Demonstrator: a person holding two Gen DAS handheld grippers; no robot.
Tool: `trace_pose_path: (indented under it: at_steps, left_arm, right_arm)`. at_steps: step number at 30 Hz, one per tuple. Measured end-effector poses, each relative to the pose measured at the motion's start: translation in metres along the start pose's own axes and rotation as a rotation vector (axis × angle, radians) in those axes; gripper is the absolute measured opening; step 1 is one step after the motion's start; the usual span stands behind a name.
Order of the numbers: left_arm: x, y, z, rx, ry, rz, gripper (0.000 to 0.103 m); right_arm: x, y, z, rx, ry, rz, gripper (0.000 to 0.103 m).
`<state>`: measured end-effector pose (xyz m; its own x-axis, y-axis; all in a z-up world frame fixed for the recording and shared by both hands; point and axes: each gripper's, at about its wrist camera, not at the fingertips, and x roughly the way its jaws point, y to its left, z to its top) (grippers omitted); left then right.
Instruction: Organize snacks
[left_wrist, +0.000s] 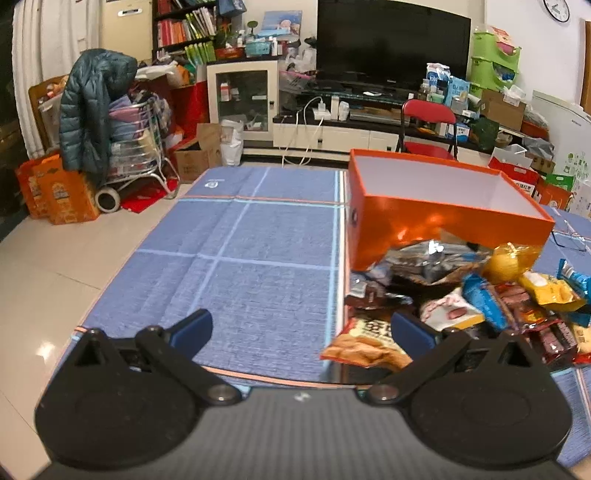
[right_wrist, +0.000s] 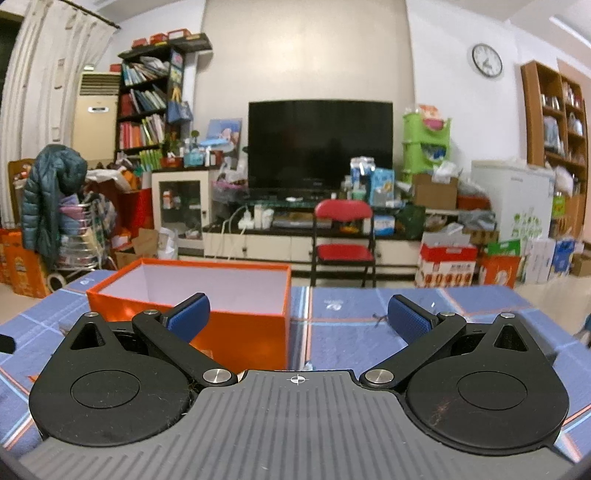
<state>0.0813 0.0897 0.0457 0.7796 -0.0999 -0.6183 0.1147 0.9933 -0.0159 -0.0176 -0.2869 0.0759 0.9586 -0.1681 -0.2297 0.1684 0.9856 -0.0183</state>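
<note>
Your left gripper (left_wrist: 302, 332) and right gripper (right_wrist: 298, 314) both hang with jaws wide apart, holding nothing, so judge this as the approach step before a first pick. Just ahead-right of the left fingers lies the snack pile (left_wrist: 476, 295), nearest an orange packet (left_wrist: 365, 347). Beyond it stands the orange box (left_wrist: 439, 206), apparently empty; next, close on one packet.
</note>
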Motion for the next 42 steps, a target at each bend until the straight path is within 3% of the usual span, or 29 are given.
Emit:
trace_pose_path:
  at_steps: [5,9,14,20,25,30,36,42]
  left_arm:
    - [0.017,0.002,-0.009,-0.035,0.058,-0.048,0.102]
    - [0.024,-0.012,-0.013,0.024,0.064,-0.104,0.102]
    - [0.032,-0.022,-0.017,0.029,0.094,-0.126,0.102]
    - [0.036,-0.016,-0.014,-0.064,0.101,-0.169,0.102]
    - [0.033,-0.021,-0.012,-0.022,0.075,-0.136,0.102]
    - [0.034,-0.022,-0.011,-0.016,0.07,-0.116,0.102]
    - [0.045,-0.029,-0.012,-0.009,0.109,-0.048,0.102]
    - [0.046,-0.036,-0.012,0.012,0.098,0.001,0.102]
  right_arm:
    - [0.027,0.005,-0.021,-0.029,0.08,0.039,0.095]
    - [0.035,0.004,-0.028,-0.063,0.1,0.05,0.095]
    - [0.044,-0.002,-0.03,-0.012,0.155,0.072,0.095]
    - [0.039,-0.013,-0.023,-0.024,0.123,0.001,0.095]
    - [0.033,-0.04,-0.016,0.04,0.099,-0.059,0.091]
    - [0.039,-0.054,-0.016,0.104,0.128,-0.052,0.086]
    - [0.041,-0.034,-0.021,0.023,0.133,-0.031,0.085]
    - [0.036,-0.019,-0.022,-0.05,0.112,-0.025,0.09]
